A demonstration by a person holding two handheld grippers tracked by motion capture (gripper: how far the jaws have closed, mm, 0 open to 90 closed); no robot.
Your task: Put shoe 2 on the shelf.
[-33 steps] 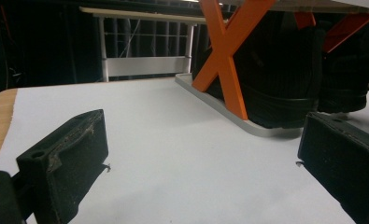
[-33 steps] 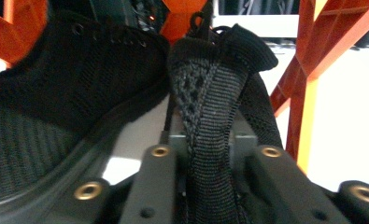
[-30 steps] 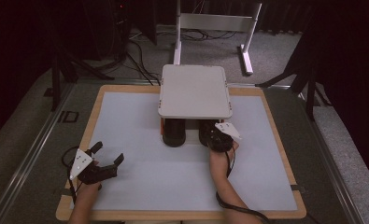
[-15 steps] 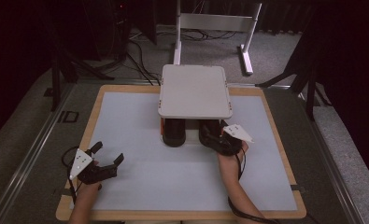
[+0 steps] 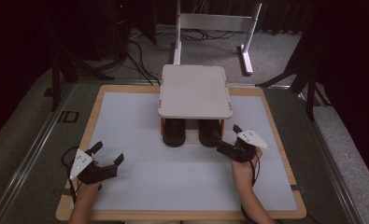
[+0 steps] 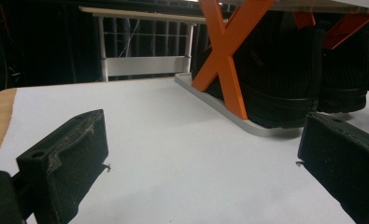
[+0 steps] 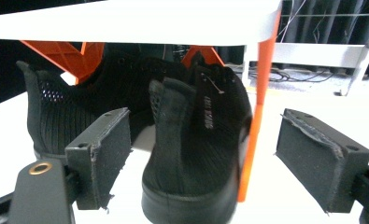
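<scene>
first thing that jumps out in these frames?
The pair of black shoes tucked under a small white shelf with orange legs, mid-table at the far edge. The right gripper sits open just in front of them; the left gripper rests open near the front-left corner.

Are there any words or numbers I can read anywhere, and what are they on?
"ID": pale letters on the dark floor left of the table, in the high view; it may be part of a longer mark.
White lettering on the tongue of the nearer black shoe, in the right gripper view: too blurred to read.
</scene>
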